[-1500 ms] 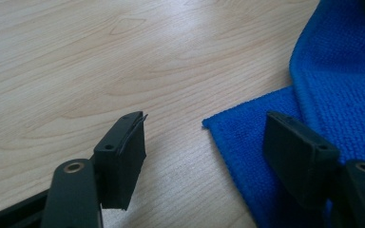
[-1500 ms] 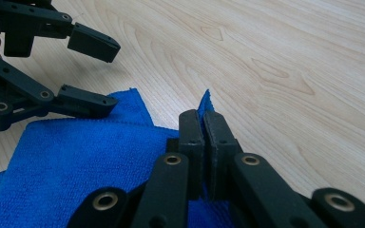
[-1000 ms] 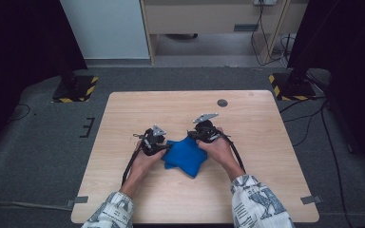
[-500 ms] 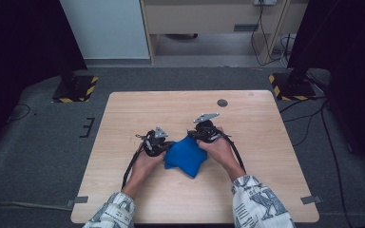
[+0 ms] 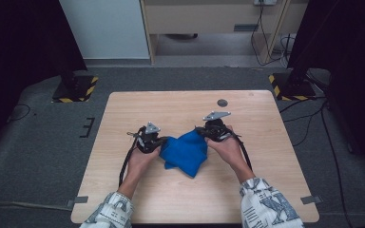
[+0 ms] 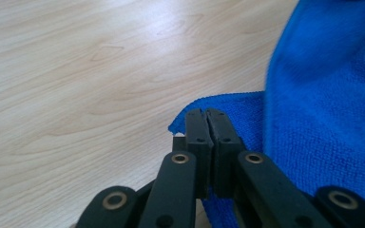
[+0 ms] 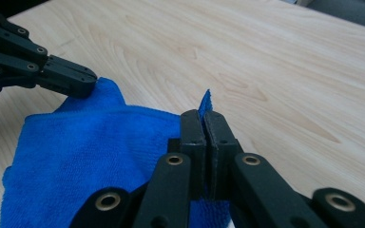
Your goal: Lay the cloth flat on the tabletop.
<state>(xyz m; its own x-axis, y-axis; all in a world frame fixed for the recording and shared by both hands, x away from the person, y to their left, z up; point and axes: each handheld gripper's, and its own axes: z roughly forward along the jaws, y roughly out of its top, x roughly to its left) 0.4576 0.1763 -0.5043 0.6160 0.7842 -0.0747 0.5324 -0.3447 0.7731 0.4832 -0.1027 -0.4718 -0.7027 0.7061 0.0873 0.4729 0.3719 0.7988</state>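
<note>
A blue cloth (image 5: 185, 152) hangs bunched between my two grippers over the middle of the wooden table (image 5: 171, 104). My left gripper (image 5: 160, 142) is shut on the cloth's left corner; in the left gripper view the jaws (image 6: 206, 114) meet on the cloth's edge (image 6: 323, 95). My right gripper (image 5: 200, 132) is shut on an upper right corner. The right gripper view has its jaws (image 7: 203, 116) pinching a thin fold of the cloth (image 7: 90, 156), and the left gripper (image 7: 88, 78) grips the far corner.
A small dark round cap (image 5: 222, 102) sits in the tabletop near its far edge. Black stands with yellow-and-black striped bases stand on the floor at the far left (image 5: 76, 88) and far right (image 5: 292, 85). Bare wood surrounds the cloth.
The right gripper has moved slightly right and up with its corner, drawing the cloth wider between the hands. The left hand has stayed in place.
</note>
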